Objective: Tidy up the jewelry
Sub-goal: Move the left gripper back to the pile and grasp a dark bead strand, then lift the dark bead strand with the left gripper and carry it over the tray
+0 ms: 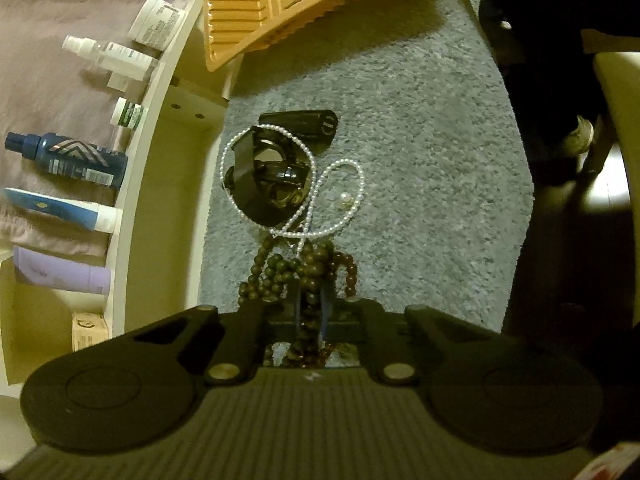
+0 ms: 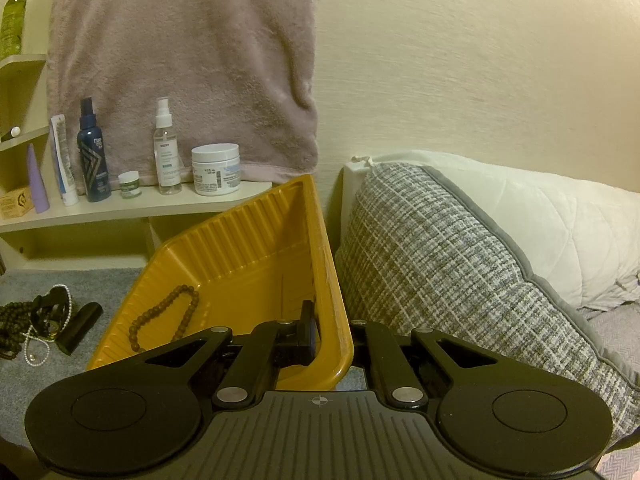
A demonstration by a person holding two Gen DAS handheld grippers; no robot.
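Observation:
In the left wrist view my left gripper (image 1: 310, 302) is shut on a heap of dark brown wooden beads (image 1: 280, 270) lying on the grey carpet, with beads pinched between its blue pads. Just beyond the beads, a white pearl strand (image 1: 340, 220) loops around a glossy black clip-like object (image 1: 268, 176), and a black tube (image 1: 308, 122) lies behind that. My right gripper (image 2: 330, 332) is shut on the rim of the tilted yellow tray (image 2: 260, 248). A brown bead bracelet (image 2: 168, 316) rests inside the tray. The same bead heap (image 2: 14, 320) and pearl strand (image 2: 36, 344) show at the left edge.
A white shelf (image 2: 140, 206) holds several bottles, tubes and a white jar (image 2: 215, 168) in front of a hanging mauve towel (image 2: 180, 60). A grey woven cushion (image 2: 440, 264) and a white pillow (image 2: 540, 220) lie to the tray's right. Grey carpet (image 1: 400, 160) surrounds the jewelry.

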